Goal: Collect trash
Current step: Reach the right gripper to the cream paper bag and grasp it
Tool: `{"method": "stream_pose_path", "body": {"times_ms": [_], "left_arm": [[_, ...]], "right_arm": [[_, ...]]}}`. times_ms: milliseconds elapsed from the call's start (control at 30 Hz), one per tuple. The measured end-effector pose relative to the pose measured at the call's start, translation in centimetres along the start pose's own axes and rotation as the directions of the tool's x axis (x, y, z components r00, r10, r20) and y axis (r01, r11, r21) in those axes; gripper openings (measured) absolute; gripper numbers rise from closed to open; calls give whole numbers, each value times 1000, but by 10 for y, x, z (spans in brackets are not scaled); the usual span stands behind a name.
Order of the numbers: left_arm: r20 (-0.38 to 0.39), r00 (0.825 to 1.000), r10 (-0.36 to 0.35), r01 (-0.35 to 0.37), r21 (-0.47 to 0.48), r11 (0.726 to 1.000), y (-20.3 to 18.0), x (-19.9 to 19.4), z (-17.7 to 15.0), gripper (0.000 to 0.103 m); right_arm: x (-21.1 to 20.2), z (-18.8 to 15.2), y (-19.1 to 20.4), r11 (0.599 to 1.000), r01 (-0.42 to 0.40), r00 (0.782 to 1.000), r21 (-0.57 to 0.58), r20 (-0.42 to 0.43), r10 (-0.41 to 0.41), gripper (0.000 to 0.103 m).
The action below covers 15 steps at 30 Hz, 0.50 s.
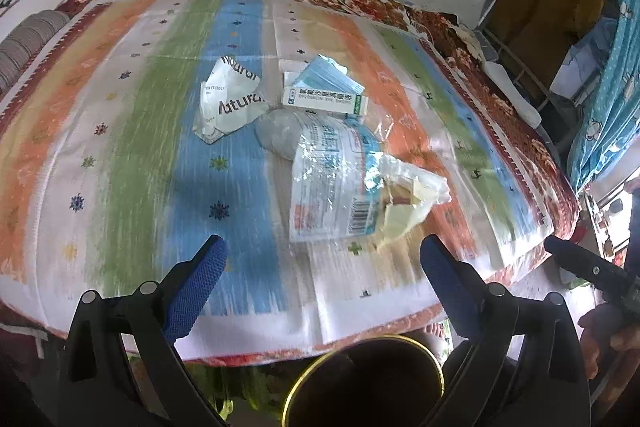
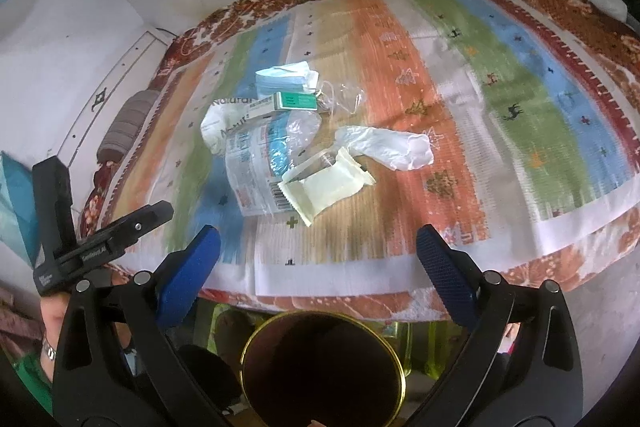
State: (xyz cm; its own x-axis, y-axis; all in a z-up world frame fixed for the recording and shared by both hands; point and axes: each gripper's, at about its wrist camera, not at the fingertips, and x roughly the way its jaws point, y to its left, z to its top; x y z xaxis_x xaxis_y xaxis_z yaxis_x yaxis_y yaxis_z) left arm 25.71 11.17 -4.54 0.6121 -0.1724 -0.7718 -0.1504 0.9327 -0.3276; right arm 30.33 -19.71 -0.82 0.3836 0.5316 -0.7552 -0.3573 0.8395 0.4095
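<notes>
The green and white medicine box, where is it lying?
In both views the medicine box rests mid-pile on the striped cloth, against the blue masks.

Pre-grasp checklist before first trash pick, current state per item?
1. Left gripper open, nothing held: ok.
2. Right gripper open, nothing held: ok.
3. Trash in view on the striped mat: cream wrapper, clear printed bag, green-ended box, blue masks, white glove: ok.
4. Nearest piece free to grip: cream wrapper lies on top of the printed bag: ok.
5. Bin below the bed edge, mouth open: ok.
6. Bin contents: dark inside, cannot tell.
</notes>
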Motion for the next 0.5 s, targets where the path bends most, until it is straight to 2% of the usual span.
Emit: {"method": "stream_pose_path", "body": {"times_ms": [167,333,467,500], "left_arm": [[-17,1000,-15,15,-20,1000,11,14,5,94],[4,998,-57,57,-26,998,13,17,16,93],[-11,997,-81,81,-42,996,18,28,19,84],[-40,994,-97,95,-42,995,19,36,20,82]], "right_arm": [[22,10,-3,1000,-2,1000,30,-25,2,89],[44,20,-7,999,17,999,46,-41,-15,89],[64,24,-12,998,44,997,52,-62,-41,85],[72,26,-14,997,54,996,51,-71,-50,84]]}}
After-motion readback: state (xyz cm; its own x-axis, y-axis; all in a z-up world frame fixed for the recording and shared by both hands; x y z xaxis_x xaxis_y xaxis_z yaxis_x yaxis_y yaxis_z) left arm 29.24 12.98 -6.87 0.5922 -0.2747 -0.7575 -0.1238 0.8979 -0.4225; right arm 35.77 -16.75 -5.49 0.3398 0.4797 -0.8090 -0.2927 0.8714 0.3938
